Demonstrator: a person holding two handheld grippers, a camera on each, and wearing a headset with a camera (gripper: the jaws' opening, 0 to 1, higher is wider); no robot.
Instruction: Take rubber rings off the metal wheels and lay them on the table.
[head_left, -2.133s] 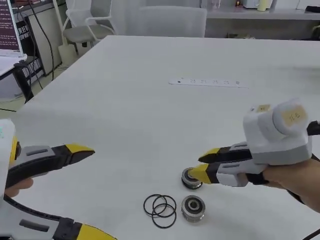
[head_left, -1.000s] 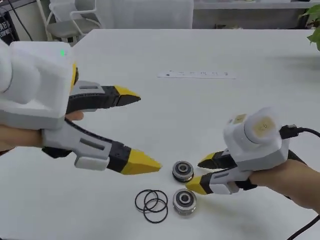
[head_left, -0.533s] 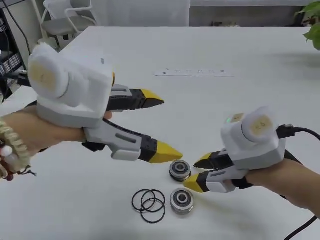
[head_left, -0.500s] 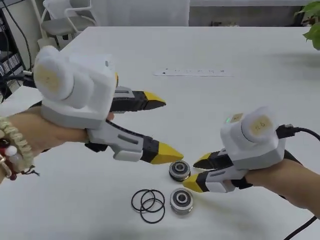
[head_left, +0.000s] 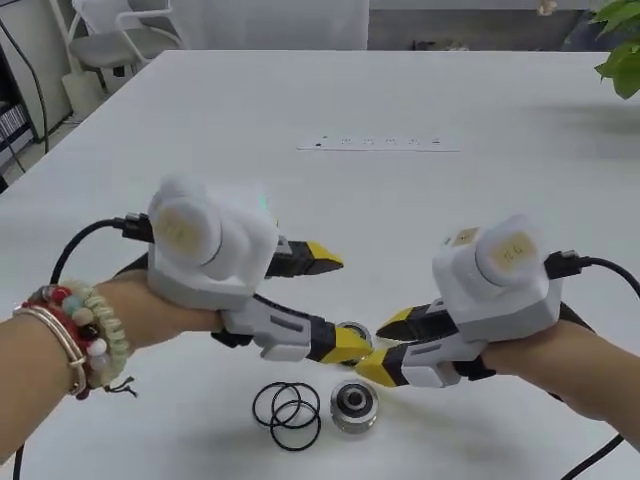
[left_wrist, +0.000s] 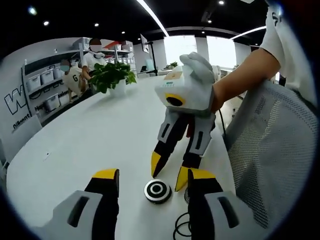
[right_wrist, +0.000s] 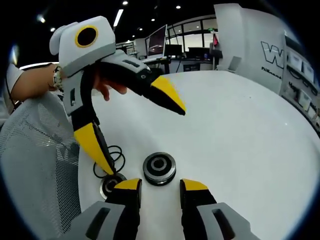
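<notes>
Step in hand, as I judge it: closing in on the next wheel to strip. The left gripper and right gripper meet nose to nose over the far metal wheel, which lies flat on the worktop. Both sets of fingers are spread apart and hold nothing. In each gripper view the wheel sits just ahead of the gap between the tips, untouched as far as I can tell. A dark band runs round its rim, likely a rubber ring not yet taken off, though it is too small to be sure.

Next move calls for one gripper to pin the wheel while the other nips the band's edge and peels it off without the wheel skating.

Count:
- Metal wheels: two. The near metal wheel lies just beside the rubber rings.
- Loose rings: three, overlapping on the worktop.
- Grippers: two.
- Power strip: one, well apart.
</notes>
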